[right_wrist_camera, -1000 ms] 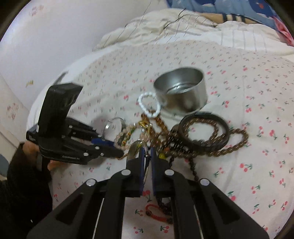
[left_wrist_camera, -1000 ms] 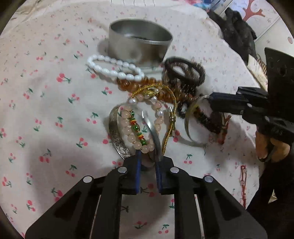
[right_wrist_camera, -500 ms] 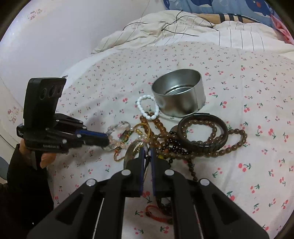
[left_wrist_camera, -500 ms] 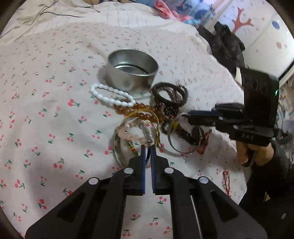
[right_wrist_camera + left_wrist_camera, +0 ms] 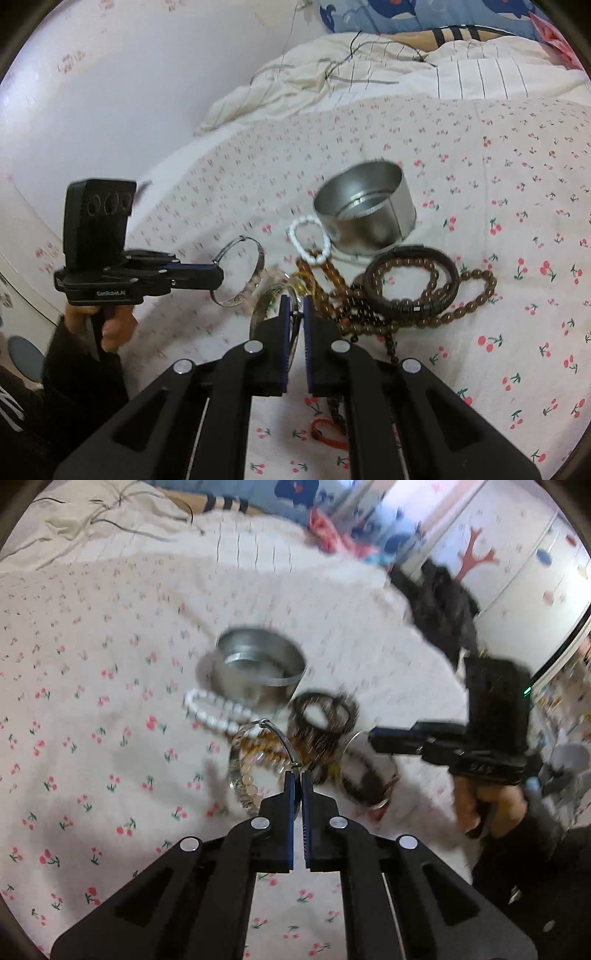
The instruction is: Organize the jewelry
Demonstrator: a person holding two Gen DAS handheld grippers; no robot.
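A heap of bracelets (image 5: 369,291) lies on the cherry-print bedsheet in front of a round silver tin (image 5: 365,214), which also shows in the left wrist view (image 5: 258,672). My left gripper (image 5: 297,775) is shut on a silver bangle (image 5: 258,760) and holds it lifted above the sheet; the bangle also shows in the right wrist view (image 5: 240,273). My right gripper (image 5: 295,302) is shut on a second metal bangle (image 5: 269,295) at the heap's near edge. A white bead bracelet (image 5: 310,240) lies beside the tin.
Dark brown bead strands and a black leather band (image 5: 413,284) lie right of the heap. A small red cord bracelet (image 5: 328,432) lies near my right gripper. A rumpled duvet (image 5: 369,74) is at the back, a wall on the left.
My left gripper has closed on the silver bangle and lifted it up off the sheet, clear of the pink bead bracelet. My right gripper has stayed shut on its bangle.
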